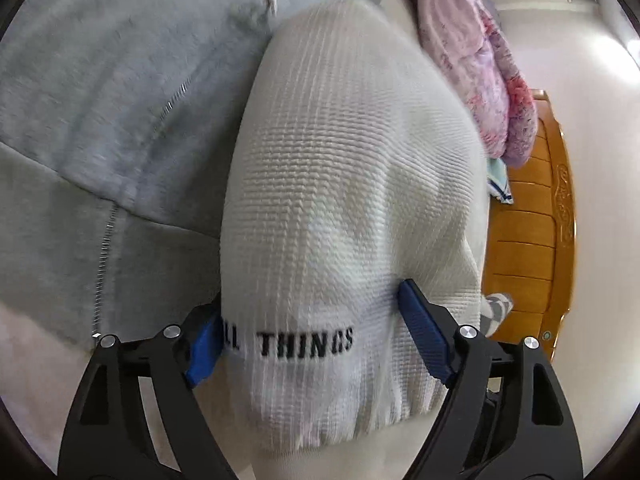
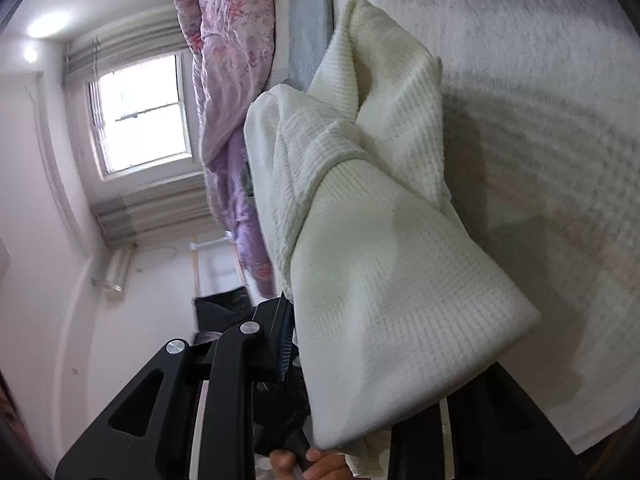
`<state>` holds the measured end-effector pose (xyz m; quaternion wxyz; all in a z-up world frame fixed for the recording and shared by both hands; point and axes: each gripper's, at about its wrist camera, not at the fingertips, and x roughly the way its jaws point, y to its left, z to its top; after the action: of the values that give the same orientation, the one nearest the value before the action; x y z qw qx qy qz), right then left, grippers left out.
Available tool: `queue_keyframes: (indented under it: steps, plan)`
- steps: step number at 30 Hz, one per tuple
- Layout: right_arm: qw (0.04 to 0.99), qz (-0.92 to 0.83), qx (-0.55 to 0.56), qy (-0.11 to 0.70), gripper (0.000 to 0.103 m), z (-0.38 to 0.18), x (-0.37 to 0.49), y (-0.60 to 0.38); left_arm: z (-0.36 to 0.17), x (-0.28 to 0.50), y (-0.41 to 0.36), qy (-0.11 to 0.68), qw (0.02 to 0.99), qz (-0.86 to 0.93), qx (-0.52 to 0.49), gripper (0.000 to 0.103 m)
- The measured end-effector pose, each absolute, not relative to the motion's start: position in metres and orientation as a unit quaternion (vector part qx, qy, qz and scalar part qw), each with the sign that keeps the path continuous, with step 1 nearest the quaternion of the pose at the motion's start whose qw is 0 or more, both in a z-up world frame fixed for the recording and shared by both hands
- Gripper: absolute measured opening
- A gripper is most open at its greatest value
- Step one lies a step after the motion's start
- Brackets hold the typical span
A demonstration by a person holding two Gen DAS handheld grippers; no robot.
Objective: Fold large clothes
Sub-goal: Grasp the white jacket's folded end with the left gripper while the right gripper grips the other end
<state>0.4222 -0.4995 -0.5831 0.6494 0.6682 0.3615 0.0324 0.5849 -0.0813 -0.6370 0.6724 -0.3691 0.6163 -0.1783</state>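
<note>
White waffle-knit sweater (image 1: 344, 184) fills the left gripper's (image 1: 316, 340) wide jaws; right gripper's (image 2: 360, 344) grip unclear; bulky cloth may slip.

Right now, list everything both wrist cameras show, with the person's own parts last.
white knit sweater: one, white with black lettering, between the left gripper's fingers; also draped over the right gripper
grey zip hoodie: one, light grey, spread flat beside the sweater
floral quilt: one, pink and purple, bunched at the far side
wooden headboard: one, orange-brown, behind the sweater
window: one, bright, on the wall
left gripper: black with blue fingers, either side of the sweater
right gripper: black, one finger hidden by cloth
hand: one, at the right gripper's handle
</note>
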Motion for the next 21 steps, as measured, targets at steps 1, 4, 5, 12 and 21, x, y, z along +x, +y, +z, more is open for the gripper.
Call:
queue_keyframes:
  steps: [1,4,5,12,21]
  plan:
    - [0.662,0.02,0.648,0.376,0.024,-0.58,0.426,-0.5,-0.635,0.585,-0.086,0.617,0.68,-0.173,-0.356,0.059]
    - [0.713,-0.006,0.567,0.413,0.024,-0.56,0.439,-0.497,-0.617,0.584,-0.094,0.613,0.703,-0.174,-0.315,0.034]
    - [0.73,-0.012,0.539,0.419,0.023,-0.55,0.443,-0.496,-0.611,0.583,-0.093,0.61,0.706,-0.175,-0.315,0.033]
    - [0.824,-0.003,0.398,0.403,0.022,-0.471,0.457,-0.483,-0.537,0.581,-0.116,0.555,0.76,-0.197,-0.277,0.029]
    - [0.876,0.043,0.363,0.314,0.022,-0.358,0.433,-0.496,-0.44,0.555,-0.136,0.493,0.777,-0.262,-0.292,0.029]
